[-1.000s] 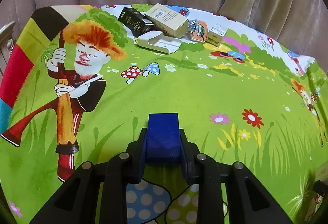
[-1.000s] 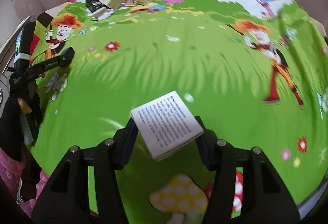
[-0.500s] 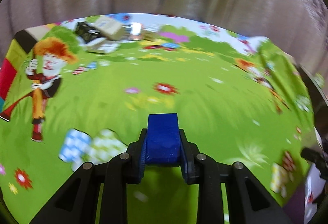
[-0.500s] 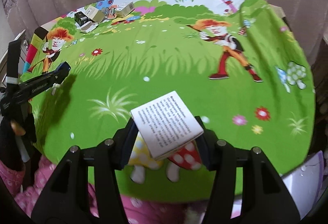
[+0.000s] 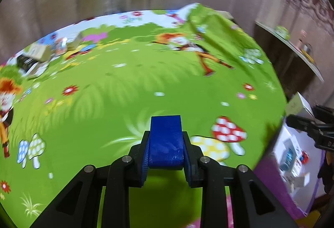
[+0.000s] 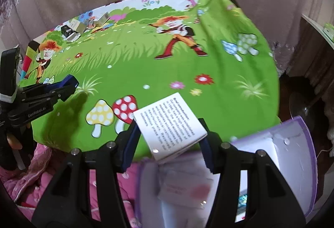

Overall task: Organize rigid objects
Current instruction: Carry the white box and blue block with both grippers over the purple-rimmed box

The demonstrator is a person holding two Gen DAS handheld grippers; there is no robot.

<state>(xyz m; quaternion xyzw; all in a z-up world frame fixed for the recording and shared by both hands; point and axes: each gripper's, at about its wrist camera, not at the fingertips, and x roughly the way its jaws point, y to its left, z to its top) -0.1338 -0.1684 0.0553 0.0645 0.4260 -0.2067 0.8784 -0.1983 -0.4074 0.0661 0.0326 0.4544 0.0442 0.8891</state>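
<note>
Both pairs of jaws are clamped on loads: the left gripper [image 5: 166, 145] holds a blue block [image 5: 166, 140], its long axis running away from the camera, and the right gripper [image 6: 170, 136] pinches a white box [image 6: 170, 126] tilted up to the left. The box's label begins "Brief introduction"; the smaller print is unclear. "GenRoboAI" shows on the left gripper's side. More boxes [image 6: 81, 25] sit far left on the green cloth [image 6: 167, 73]. A purple-edged bin [image 6: 292, 157] lies near right.
</note>
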